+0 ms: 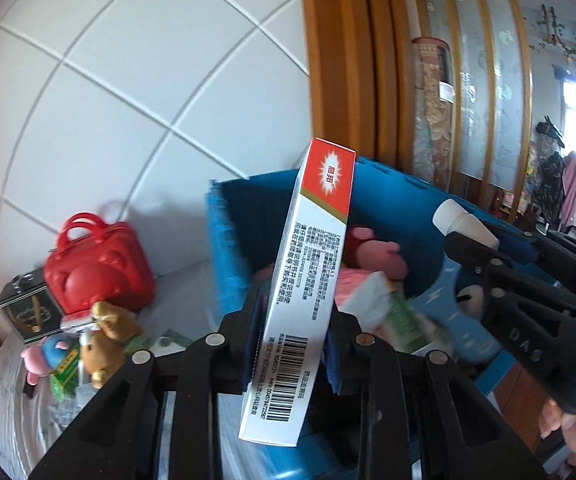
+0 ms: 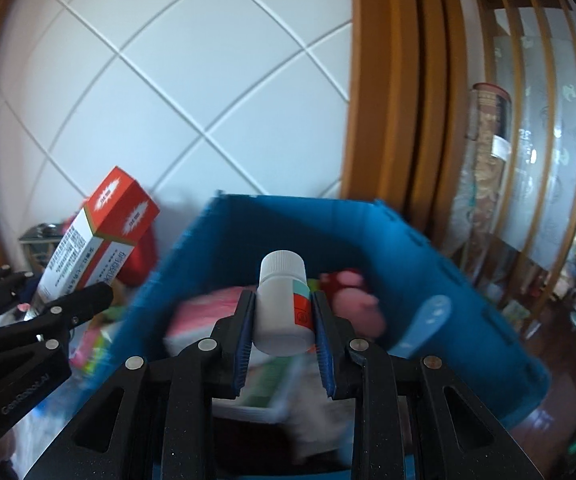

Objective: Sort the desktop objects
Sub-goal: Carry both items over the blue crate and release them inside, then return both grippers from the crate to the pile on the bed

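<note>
Both loads look mid-carry toward the blue bin (image 2: 428, 248), which fills the lower centre of each frame. The left claw (image 1: 294, 344) is clenched on a medicine box (image 1: 312, 280), a white carton with a red top and barcode, standing tilted in front of the bin's near wall. The right claw (image 2: 284, 320) grips a white pill bottle (image 2: 284, 304) with a ribbed cap, upright before the bin's opening. Next, I judge, each must clear the rim, then release among the 2 or more blurred items inside.
</note>
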`<state>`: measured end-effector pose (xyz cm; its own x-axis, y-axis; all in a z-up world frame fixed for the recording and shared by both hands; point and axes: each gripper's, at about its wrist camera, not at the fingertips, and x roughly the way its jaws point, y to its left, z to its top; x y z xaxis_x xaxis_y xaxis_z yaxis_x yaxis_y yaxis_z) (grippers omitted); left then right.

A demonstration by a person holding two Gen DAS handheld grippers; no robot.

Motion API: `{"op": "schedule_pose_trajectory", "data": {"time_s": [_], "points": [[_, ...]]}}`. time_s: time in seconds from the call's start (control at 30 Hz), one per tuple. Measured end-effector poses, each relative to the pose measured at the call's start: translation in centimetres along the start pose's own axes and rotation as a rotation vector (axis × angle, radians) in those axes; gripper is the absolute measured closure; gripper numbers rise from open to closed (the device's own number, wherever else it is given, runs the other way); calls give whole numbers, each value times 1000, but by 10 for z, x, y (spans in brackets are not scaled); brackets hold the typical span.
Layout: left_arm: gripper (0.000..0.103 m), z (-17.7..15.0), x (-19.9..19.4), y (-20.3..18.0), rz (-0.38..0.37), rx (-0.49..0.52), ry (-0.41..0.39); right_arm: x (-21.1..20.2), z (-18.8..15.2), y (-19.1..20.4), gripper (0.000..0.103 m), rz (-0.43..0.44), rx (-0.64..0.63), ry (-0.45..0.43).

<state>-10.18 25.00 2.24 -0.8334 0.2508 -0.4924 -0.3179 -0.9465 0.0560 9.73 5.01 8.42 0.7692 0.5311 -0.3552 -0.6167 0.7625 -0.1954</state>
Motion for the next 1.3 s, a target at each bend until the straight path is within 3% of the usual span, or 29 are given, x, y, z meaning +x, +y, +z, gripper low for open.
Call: {"op": "schedule_pose_trajectory", "data": {"time_s": [0.23,0.53,0.57,0.6,0.63,0.67,0.7,0.73,0.97,1.17,1.3], "points": [[76,10,32,-45,7,29,47,21,-10,-53,75,-61,-3,15],[75,18,43,-73,12,52,40,43,-22,-93,73,-102,32,58],[71,18,44,-73,9,51,44,43,-22,-95,71,-103,36,56],[58,18,44,-74,5,48,51,43,-22,-98,62,-103,42,54],[49,18,44,-73,6,41,56,42,-23,-99,39,-104,47,52],[29,17,43,-72,13,33,49,40,-24,-100,12,-109,51,47],[19,16,39,-70,20,28,31,37,-24,-100,3,-122,51,35],[19,16,36,-70,27,26,13,34,-24,-100,0,-132,45,22],[17,11,5,-48,46,-20,-53,18,-22,-87,0,-144,38,1],[17,1,-25,-17,88,-106,-100,-1,-20,-62,0,-93,10,-41],[17,-12,-43,-3,174,-98,-120,-9,-18,-40,0,-37,-7,-69]]}}
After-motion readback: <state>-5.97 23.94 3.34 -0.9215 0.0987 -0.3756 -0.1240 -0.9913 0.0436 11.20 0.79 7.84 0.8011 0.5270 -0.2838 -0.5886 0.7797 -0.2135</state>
